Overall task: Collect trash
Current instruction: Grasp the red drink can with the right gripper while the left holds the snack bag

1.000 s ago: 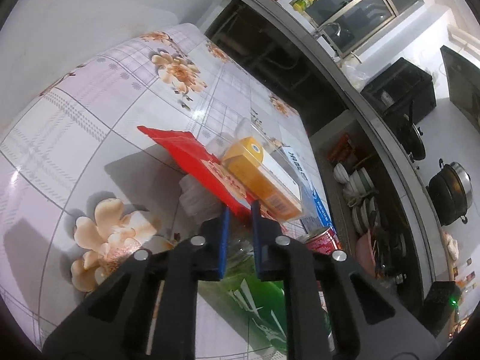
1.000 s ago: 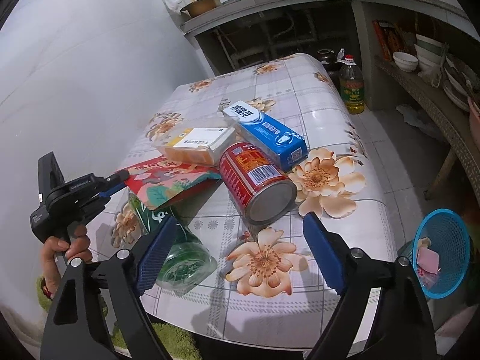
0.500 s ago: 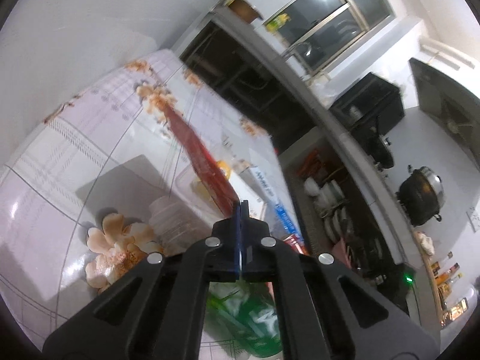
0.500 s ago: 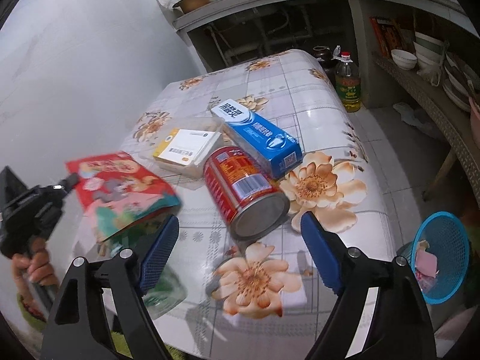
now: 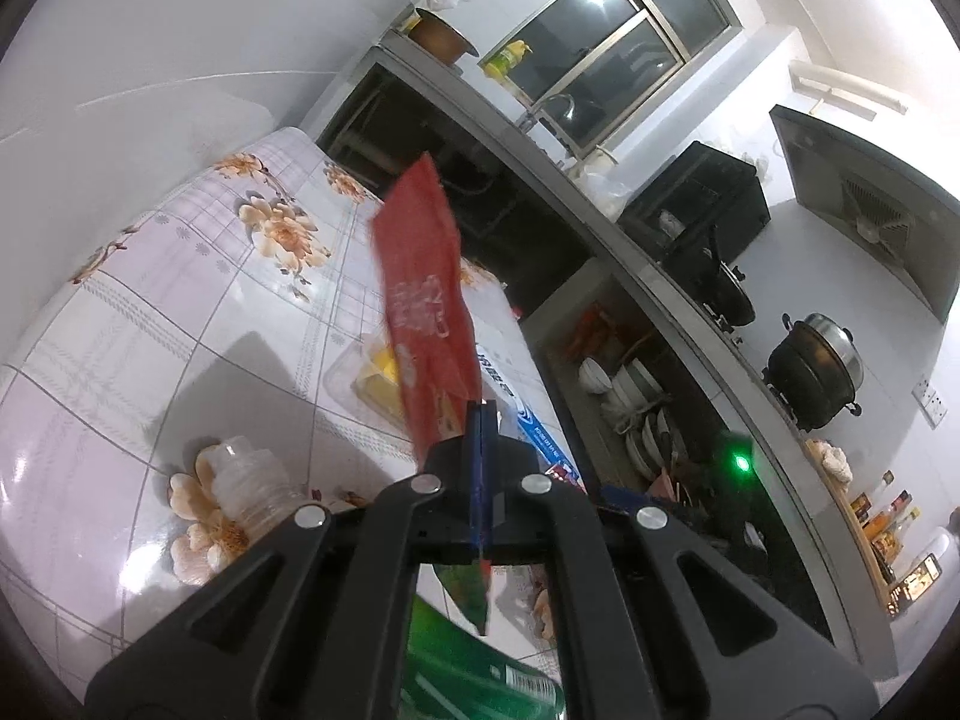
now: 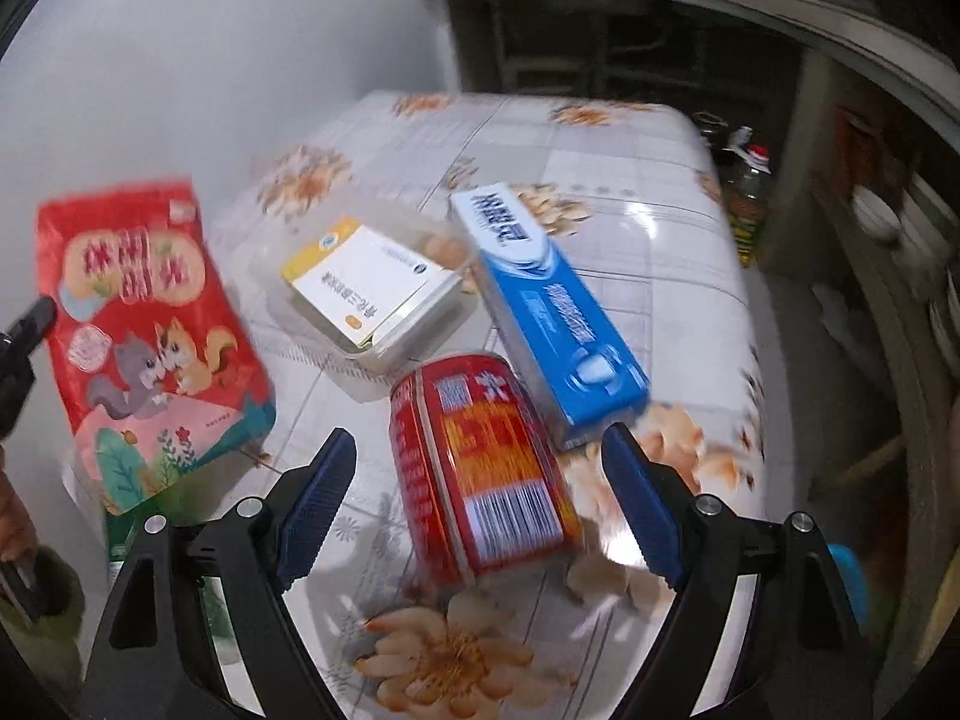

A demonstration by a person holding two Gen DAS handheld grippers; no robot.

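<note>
The red bag [image 5: 427, 300] is clamped in the left gripper [image 5: 482, 468] and held above the table [image 6: 630, 180]. The right gripper [image 6: 480, 480] is spread wide around the can [image 6: 480, 468], which should be squeezed next.

Green bottle [image 5: 474, 678] was cut off by the bottom edge, partly hidden behind the left gripper [image 5: 482, 420]. Red can [image 6: 480, 462] was motion-blurred. Blue basket [image 6: 849, 576] was mostly hidden.
</note>
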